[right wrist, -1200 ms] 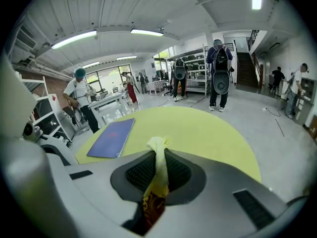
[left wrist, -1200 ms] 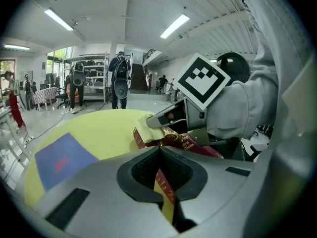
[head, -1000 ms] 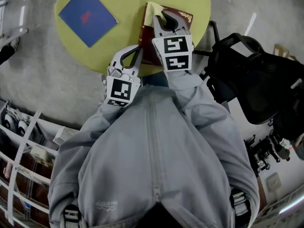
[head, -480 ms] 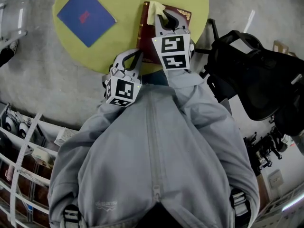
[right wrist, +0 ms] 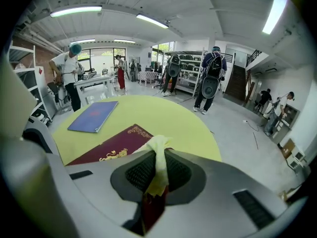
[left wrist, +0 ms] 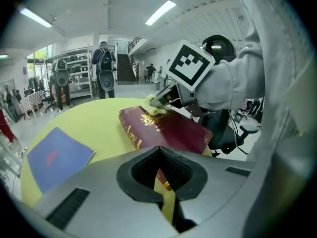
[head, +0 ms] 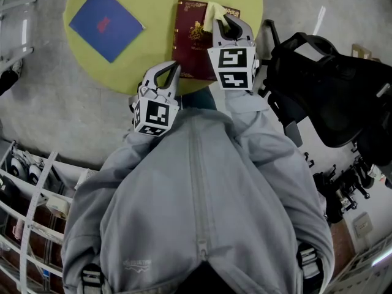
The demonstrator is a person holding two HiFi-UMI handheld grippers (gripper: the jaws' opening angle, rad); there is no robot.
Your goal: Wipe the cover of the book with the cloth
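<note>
Right gripper (head: 228, 21), clamped on the cloth (head: 214, 12), swept from the far-left corner of the book (head: 190, 57) toward its far-right side, uncovering the gold crest (head: 197, 30).

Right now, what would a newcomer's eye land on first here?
A dark red book with gold print lies on the round yellow table, where the right claw holds a pale yellow cloth on its cover. A blue booklet lies further left, and the left claw hangs shut and empty by the table's edge.
</note>
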